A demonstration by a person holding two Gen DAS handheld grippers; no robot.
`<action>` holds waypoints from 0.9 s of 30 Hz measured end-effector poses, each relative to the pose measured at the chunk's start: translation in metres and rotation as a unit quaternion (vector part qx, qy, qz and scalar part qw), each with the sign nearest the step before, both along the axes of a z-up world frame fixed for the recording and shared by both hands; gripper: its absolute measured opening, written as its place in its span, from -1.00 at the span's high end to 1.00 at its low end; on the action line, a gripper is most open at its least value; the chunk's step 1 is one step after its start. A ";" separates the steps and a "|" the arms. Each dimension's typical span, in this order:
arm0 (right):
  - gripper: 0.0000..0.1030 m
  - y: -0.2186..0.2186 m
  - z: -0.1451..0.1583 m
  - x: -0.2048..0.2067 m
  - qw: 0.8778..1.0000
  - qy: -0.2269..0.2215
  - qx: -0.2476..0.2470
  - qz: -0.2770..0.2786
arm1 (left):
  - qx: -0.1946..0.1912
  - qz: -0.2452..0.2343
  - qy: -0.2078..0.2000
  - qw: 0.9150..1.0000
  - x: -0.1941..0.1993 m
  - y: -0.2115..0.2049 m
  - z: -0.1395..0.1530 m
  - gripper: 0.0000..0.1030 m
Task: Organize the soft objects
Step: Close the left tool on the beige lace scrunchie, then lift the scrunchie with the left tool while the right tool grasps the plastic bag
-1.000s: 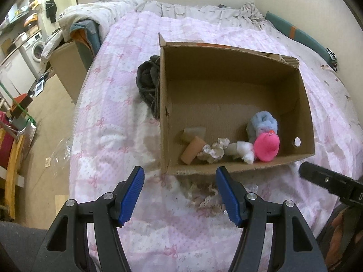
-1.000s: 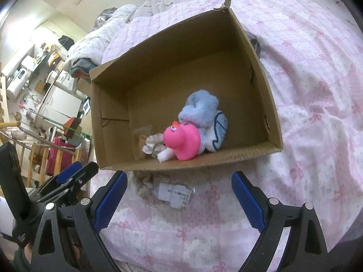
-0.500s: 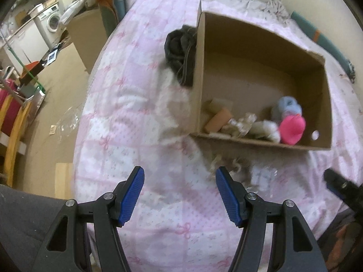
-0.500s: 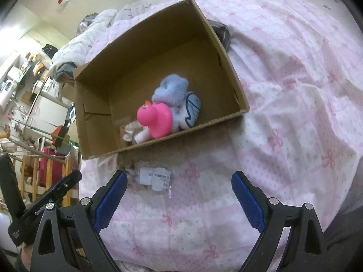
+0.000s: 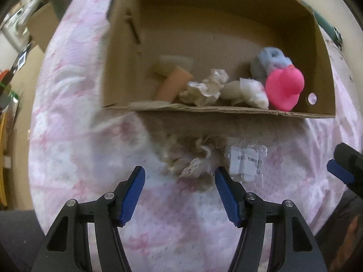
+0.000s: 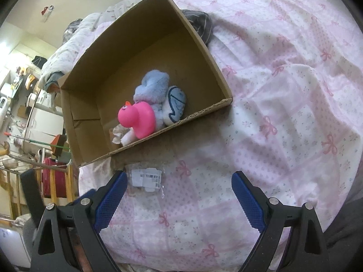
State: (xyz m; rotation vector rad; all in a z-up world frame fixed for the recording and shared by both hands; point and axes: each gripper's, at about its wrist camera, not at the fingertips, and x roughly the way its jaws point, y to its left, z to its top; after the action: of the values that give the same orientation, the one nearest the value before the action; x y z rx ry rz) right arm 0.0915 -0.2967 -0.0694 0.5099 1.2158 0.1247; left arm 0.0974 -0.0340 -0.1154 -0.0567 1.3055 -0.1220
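An open cardboard box [image 5: 204, 111] lies on the pink bed and holds a pink rubber duck [image 5: 284, 87], a blue plush [image 5: 270, 61], cream lace fabric [image 5: 204, 88], an orange foam piece [image 5: 173, 86] and white stuffing. In the right wrist view the box [image 6: 204, 111], duck [image 6: 138, 119] and blue plush [image 6: 154, 85] show too. A beige lace scrunchie [image 5: 192, 158] lies on the bed in front of the box, just beyond my open, empty left gripper [image 5: 179, 179]. A clear plastic packet [image 5: 246, 161] lies beside it, also in the right wrist view [image 6: 146, 178]. My right gripper [image 6: 179, 183] is open and empty.
A dark garment [image 6: 200, 23] lies behind the box. The pink quilt [image 6: 283, 90] spreads to the right. The bed's left edge drops to a floor with furniture and a red case [image 6: 53, 176].
My left gripper has moved forward and down toward the lace scrunchie in front of the box. My right gripper has drawn back and swung a little right.
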 end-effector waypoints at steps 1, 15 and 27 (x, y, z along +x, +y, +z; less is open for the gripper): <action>-0.92 0.000 -0.001 0.000 1.000 0.002 0.002 -0.001 | -0.001 -0.002 -0.001 1.000 0.000 -0.002 -0.002 -0.14; -0.92 0.005 -0.008 0.002 1.000 0.014 -0.006 0.007 | -0.024 -0.014 0.006 1.000 -0.009 0.003 0.001 0.80; -0.92 0.027 -0.017 0.006 0.999 0.022 -0.019 0.039 | -0.009 -0.006 -0.058 0.998 -0.034 0.030 0.078 0.80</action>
State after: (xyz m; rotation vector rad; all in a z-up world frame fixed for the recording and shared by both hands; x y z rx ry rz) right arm 0.0978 -0.2700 -0.0865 0.4335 1.2786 0.1571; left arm 0.0637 -0.0041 -0.0374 -0.0560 1.1900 -0.1443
